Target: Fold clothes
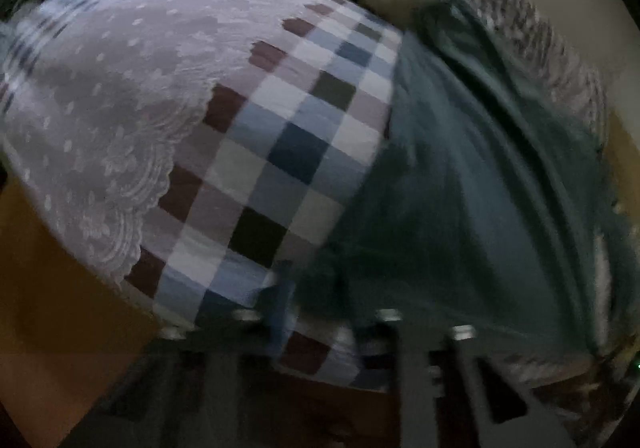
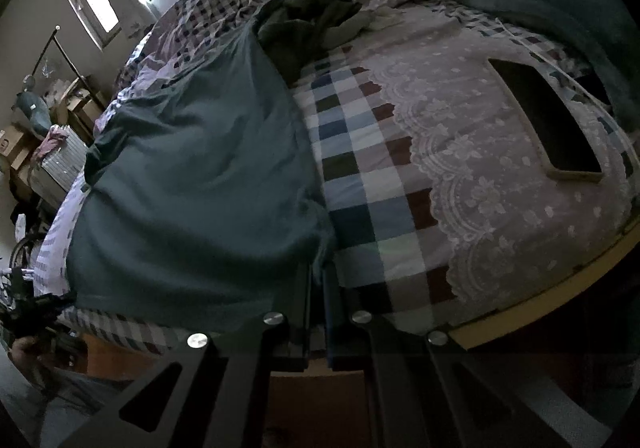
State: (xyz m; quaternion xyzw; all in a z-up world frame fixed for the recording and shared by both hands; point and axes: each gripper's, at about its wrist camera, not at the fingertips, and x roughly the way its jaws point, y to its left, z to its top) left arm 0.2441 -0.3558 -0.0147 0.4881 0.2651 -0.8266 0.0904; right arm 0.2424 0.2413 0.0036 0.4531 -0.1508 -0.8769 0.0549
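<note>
Checkered bedspread (image 2: 352, 184), teal garment (image 2: 192, 176) pinched by right claw (image 2: 318, 268), left claw (image 1: 320, 312) state unclear, no legible writing

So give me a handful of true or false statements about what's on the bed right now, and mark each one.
1. A teal garment lies spread on the bed. True.
2. The right gripper has its fingers closed on the teal garment's corner. True.
3. The bed cover is plain white. False: it is checked in blue, white and brown, with a lace panel over part of it.
4. A dark tablet lies on the lace panel. True.
5. The tablet sits on top of the teal garment. False: it lies apart from it, across the checked strip.
6. The dark green clothing is neatly folded. False: it lies crumpled in a heap.
</note>
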